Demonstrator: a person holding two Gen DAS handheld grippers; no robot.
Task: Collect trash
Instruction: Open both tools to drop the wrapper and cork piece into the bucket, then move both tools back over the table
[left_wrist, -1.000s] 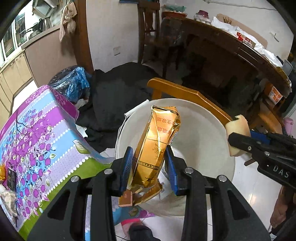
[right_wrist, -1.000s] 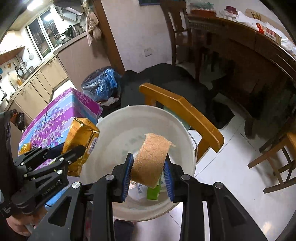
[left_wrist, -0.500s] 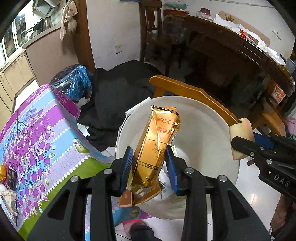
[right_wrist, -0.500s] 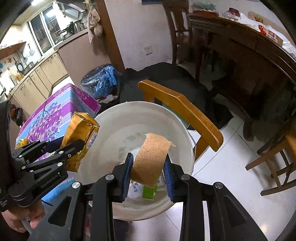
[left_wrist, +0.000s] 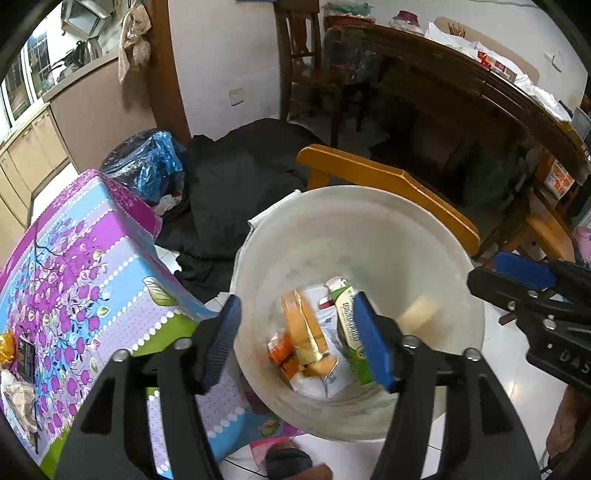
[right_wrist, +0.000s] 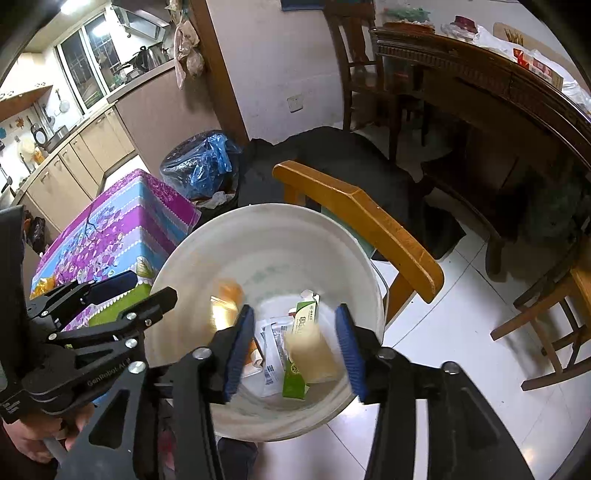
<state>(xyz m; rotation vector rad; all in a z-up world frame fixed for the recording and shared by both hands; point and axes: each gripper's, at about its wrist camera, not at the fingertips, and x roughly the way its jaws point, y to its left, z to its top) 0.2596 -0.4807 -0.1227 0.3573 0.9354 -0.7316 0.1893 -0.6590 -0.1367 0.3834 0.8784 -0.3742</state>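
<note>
Trash drops into the white bucket (left_wrist: 258, 236): a gold packet (left_wrist: 301, 326) and a blurred tan piece (right_wrist: 314, 350), both mid-fall above a green carton (left_wrist: 349, 332) and white wrappers (right_wrist: 271, 354) at the bottom. My left gripper (left_wrist: 295, 341) and right gripper (right_wrist: 291, 349) hang over the rim, fingers spread and holding nothing. Risk, as I judge it: a fingertip clipping the rim could tip the bucket beside the chair (right_wrist: 362, 218) and table (left_wrist: 85, 266)

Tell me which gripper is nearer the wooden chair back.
Right. The right gripper hangs over the bucket's chair-side half; the left gripper hangs toward the tablecloth side, farther from the chair back.
</note>
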